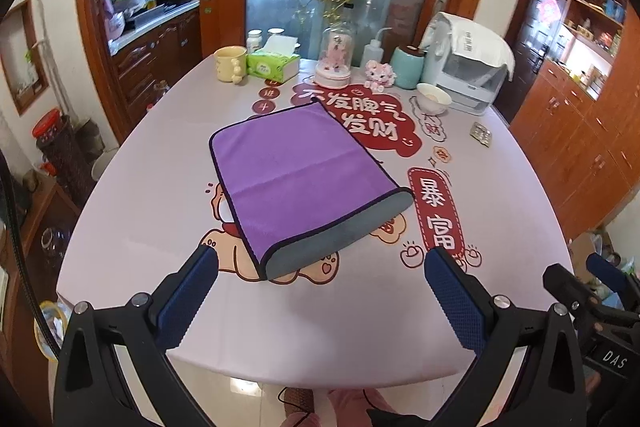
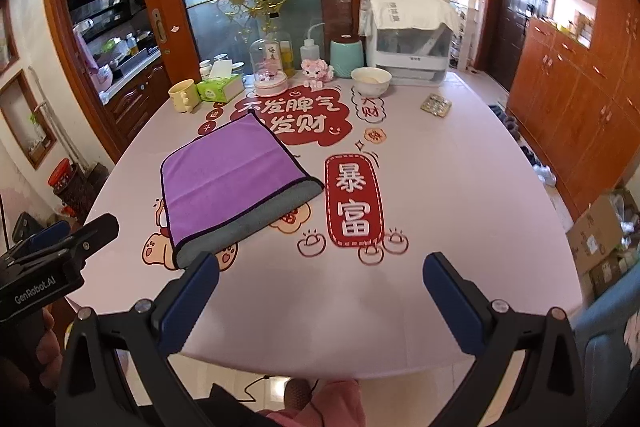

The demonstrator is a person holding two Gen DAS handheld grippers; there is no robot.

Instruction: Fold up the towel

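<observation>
A purple towel (image 1: 296, 175) with a dark hem lies folded flat on the table, its grey underside showing along the near edge. It also shows in the right wrist view (image 2: 228, 183). My left gripper (image 1: 320, 267) is open and empty, just short of the towel's near edge, above the table's front. My right gripper (image 2: 320, 271) is open and empty, to the right of the towel's near corner. The right gripper shows at the right edge of the left wrist view (image 1: 592, 291), and the left gripper at the left edge of the right wrist view (image 2: 60, 247).
The table (image 1: 500, 227) has a pink printed cloth. At its far side stand a yellow mug (image 1: 230, 63), a tissue box (image 1: 274, 65), a glass dome (image 1: 336, 57), a squeeze bottle (image 1: 374, 51), a teal jar (image 1: 408, 65), a white bowl (image 1: 433, 98) and a white appliance (image 1: 468, 67). A blister pack (image 1: 481, 134) lies at the right.
</observation>
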